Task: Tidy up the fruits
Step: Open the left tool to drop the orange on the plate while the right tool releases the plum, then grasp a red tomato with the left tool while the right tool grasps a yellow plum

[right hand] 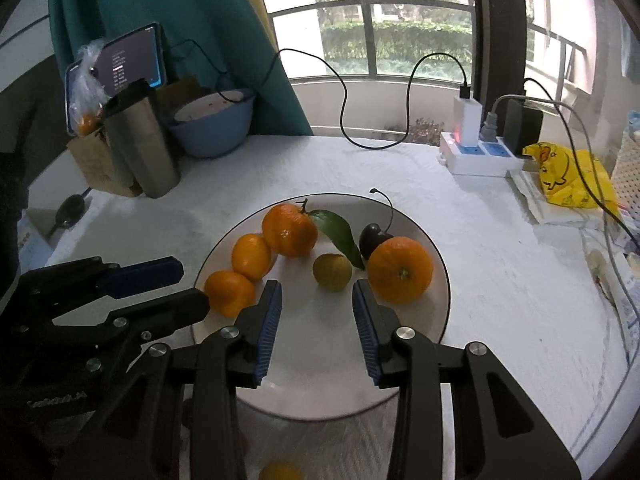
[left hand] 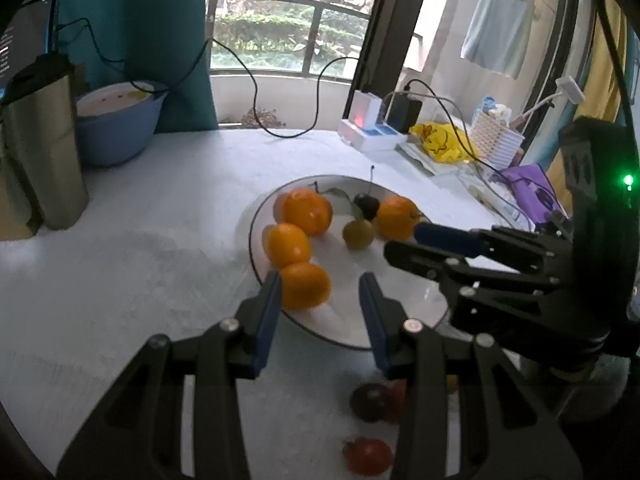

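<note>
Setting: a lived-in home, at a table spread with a white cloth (right hand: 500, 280) beside a balcony window (right hand: 400, 32) with railing and greenery outside. Domestic evidence — teal curtain (right hand: 200, 40), pale blue garment hung to dry (left hand: 498, 36), blue plastic basin (right hand: 212, 128), brushed-steel thermos (right hand: 140, 144). Also a white power strip (right hand: 476, 156) with chargers plugged in, and a crumpled yellow plastic bag (right hand: 568, 176).

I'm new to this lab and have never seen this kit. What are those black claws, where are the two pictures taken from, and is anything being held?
No robot here: a person holds a two-finger gripper in each hand, each with a fisheye camera looking along its fingers. One picture looks out from the left gripper, the other from the right gripper. Both are open and hold nothing. Below them a white plate on the table carries four oranges, a small greenish fruit and a dark cherry. A few small fruits lie off the plate.
</note>
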A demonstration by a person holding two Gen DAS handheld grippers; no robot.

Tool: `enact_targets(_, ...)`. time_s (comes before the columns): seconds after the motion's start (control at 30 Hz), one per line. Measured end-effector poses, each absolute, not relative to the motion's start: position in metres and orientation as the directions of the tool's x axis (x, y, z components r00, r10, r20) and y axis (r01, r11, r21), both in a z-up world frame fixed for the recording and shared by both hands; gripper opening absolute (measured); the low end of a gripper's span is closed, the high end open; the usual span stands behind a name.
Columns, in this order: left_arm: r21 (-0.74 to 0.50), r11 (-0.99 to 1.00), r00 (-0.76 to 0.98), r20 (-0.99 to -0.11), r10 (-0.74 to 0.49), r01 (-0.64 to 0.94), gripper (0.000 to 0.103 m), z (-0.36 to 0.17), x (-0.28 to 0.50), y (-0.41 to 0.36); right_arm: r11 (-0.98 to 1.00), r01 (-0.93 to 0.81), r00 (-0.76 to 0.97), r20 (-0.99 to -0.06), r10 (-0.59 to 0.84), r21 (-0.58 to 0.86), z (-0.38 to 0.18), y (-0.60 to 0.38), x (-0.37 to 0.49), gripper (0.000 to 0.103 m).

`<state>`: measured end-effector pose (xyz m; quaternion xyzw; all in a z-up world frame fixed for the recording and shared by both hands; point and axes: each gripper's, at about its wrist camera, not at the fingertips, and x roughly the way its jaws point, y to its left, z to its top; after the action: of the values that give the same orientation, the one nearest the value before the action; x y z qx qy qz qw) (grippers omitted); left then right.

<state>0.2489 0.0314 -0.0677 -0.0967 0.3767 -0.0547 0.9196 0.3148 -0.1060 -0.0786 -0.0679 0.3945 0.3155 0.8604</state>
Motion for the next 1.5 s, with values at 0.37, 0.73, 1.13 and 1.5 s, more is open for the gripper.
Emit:
enact_targets(0.37,-0.209,0.978,0.719,-0.676,-0.16,0.021,0.042,-0.064,0.214,0.027,0.797,-0.592,0.515,-0.704,0.49,0.121,-0.065,-0.12,0.281,0.039)
enact_targets(0.73,-0.216,0.976,0.703,-0.691,-0.17,0.024,0.042,-0.075,0.185,0.015,0.805,-0.581,0.514,-0.713,0.477,0.119,-0.071,-0.135,0.252,0.039)
enact_targets(1.13,-0.209,0.978,0.669,-0.723,-0.172,0.025,0.042,-0.095,0.17,0.003,0.808,-0.571,0.486,-0.735,0.473,0.143,-0.094,-0.148,0.235,0.039)
enact_targets(1.5,-0.198,0.98,0.638,-0.751,-0.17,0.028,0.042,-0.106,0.172,0.0,0.805,-0.574,0.449,-0.765,0.461,0.148,-0.106,-0.144,0.233,0.039)
